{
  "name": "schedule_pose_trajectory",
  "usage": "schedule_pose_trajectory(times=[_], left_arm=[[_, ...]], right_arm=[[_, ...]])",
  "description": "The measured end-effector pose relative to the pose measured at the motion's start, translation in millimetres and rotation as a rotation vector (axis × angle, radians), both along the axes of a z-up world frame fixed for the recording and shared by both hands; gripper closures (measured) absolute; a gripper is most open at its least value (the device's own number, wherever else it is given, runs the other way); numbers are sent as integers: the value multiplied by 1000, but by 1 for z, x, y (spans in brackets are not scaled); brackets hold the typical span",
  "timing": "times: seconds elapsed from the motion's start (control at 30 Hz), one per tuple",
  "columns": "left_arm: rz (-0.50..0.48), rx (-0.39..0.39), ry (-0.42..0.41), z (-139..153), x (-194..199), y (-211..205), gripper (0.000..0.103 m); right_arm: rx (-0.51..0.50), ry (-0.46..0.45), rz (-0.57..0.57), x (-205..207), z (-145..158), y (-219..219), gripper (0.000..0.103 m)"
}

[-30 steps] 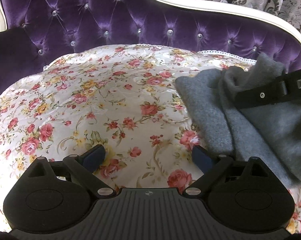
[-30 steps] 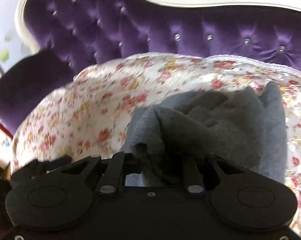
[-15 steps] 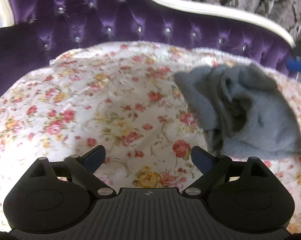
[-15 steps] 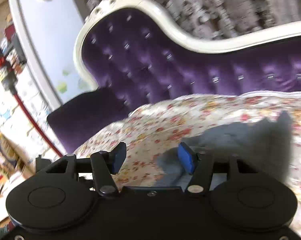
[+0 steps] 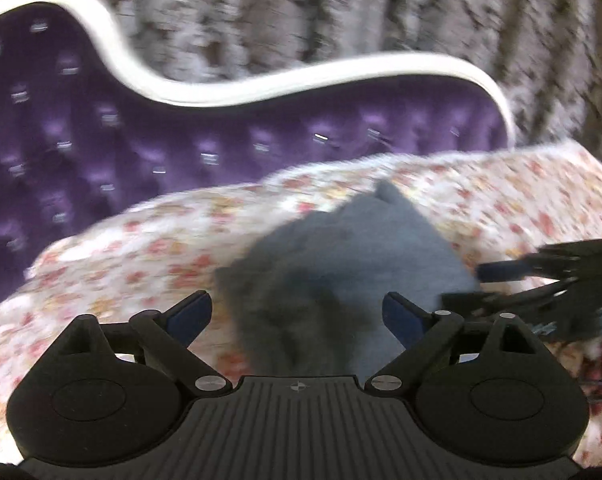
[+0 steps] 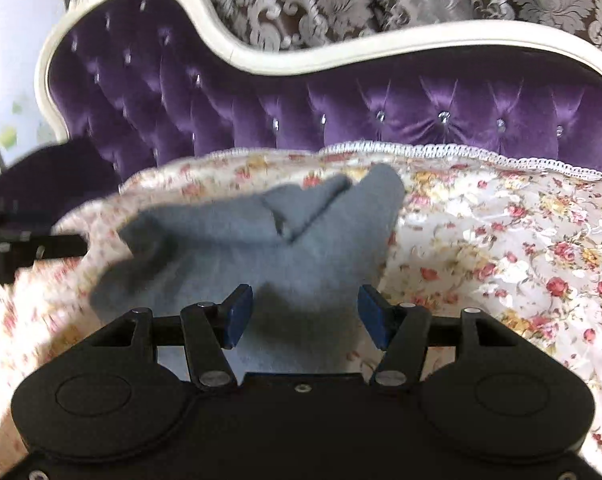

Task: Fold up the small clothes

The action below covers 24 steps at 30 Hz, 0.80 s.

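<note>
A: Progress check. The grey garment (image 6: 269, 248) lies on the floral cover (image 6: 501, 240) in a loose heap, not a finished fold. One flap is turned over near its top, and the left edge is rumpled. I judge the task to be partly done at best; squaring and at least one more fold remain.

B: Jaws, left to right?

A: The left gripper (image 5: 297, 316) has its jaws wide and closing slightly, with nothing pinched; the garment lies beyond the gap, and the pads are clear of it. The right gripper (image 6: 305, 316) has its jaws about half apart and bare, with the cloth lying beyond them, not gripped.

B: Edges and room?

A: At left the cover drops off toward the dark purple armrest (image 6: 49, 176), with little margin beside the garment. Behind, the tufted backrest (image 6: 381, 108) runs close to the garment's top corner. To the right there is plenty of bare floral cover, the better side for spreading. The left view is motion-blurred, so fine edges there are uncertain.
</note>
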<state>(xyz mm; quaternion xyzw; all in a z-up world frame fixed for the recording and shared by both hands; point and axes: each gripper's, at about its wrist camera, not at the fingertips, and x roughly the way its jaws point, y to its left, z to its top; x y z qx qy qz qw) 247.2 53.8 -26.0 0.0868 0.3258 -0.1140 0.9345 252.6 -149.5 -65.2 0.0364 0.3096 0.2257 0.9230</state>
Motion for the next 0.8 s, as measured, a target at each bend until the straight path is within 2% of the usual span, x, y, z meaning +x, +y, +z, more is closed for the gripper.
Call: schedule_pose_trajectory(times=[0.1,0.27,0.33,0.43,0.5,0.6,0.8], left_arm=[[-40,-14,61,-16,15,-16,16],[30,-64,119,-34,53,-11,18],[119,-104,145,-36,74,6,25],[319,-197,195,-40,102,49,26],[409,-202,198,-41,108,75,26],[460,-164,193,-39,96,101,28],[377,-269,190,-25,41,122,28]], right_arm=[[-30,17,2,1,-13,5,38],[19,47,-4,-1,-31,-5,34],[35,53,-6,-1,-34,-8,33],[56,59,-7,-2,-37,-11,32],[58,61,-9,-3,-37,-12,32],[65,64,-8,-3,-36,-13,32],[91,45,-30,-10,-26,-21,31]])
